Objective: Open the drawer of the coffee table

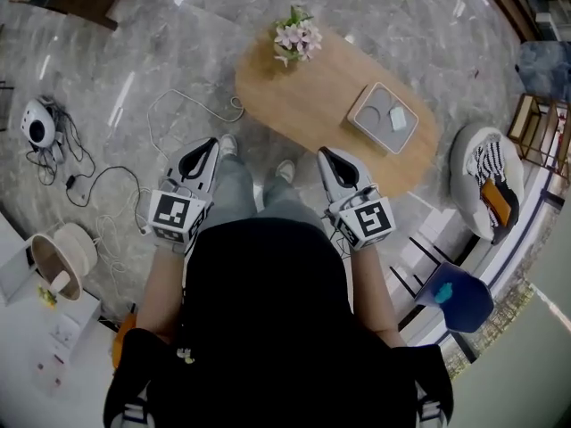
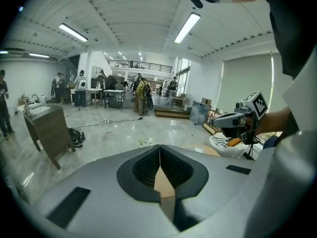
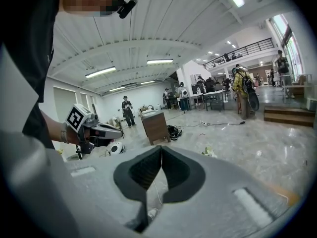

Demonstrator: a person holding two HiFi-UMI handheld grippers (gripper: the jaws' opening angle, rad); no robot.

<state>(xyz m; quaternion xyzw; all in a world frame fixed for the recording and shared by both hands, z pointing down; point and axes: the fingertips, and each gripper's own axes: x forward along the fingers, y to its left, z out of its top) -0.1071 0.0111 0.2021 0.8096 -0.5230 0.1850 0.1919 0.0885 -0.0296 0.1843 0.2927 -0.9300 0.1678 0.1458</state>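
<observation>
The oval wooden coffee table [image 1: 312, 105] stands on the grey marble floor just ahead of the person's feet. On it are a bunch of pale flowers [image 1: 297, 36] and a grey tray [image 1: 382, 117]. No drawer shows in any view. My left gripper [image 1: 205, 150] is shut and empty, short of the table's near left edge. My right gripper [image 1: 332, 159] is also shut and empty, over the table's near edge. In the left gripper view the jaws [image 2: 159, 150] meet over a strip of tabletop. In the right gripper view the jaws [image 3: 161, 150] are closed over floor.
A white chair [image 1: 486, 181] with striped cloth and a blue stool [image 1: 459, 297] stand to the right. Cables [image 1: 107, 185], a white device [image 1: 37, 125] and a round cream basket [image 1: 62, 257] lie on the floor at left. A wooden cabinet [image 2: 47, 130] and several people stand farther off.
</observation>
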